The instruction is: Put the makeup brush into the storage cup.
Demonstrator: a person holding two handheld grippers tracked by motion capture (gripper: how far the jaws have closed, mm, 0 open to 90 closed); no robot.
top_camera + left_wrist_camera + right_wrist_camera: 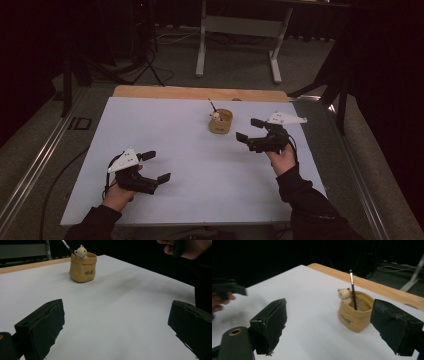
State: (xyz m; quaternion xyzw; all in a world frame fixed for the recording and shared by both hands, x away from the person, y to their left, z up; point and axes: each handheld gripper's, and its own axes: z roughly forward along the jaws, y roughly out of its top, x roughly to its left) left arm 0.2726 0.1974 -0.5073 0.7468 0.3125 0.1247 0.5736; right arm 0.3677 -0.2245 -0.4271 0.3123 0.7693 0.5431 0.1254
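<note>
A small tan pot shaped like a sack, with a little white bear figure on its rim, stands on the white table toward the back centre. A thin dark brush stands upright in it. My right gripper is open, a little to the right of the pot, with nothing between its jaws. My left gripper is open near the front left, empty, far from the pot.
A wooden strip runs along the table's far edge. Beyond it stand a white desk frame and a dark tripod on grey carpet. Metal rails flank the table on the floor.
</note>
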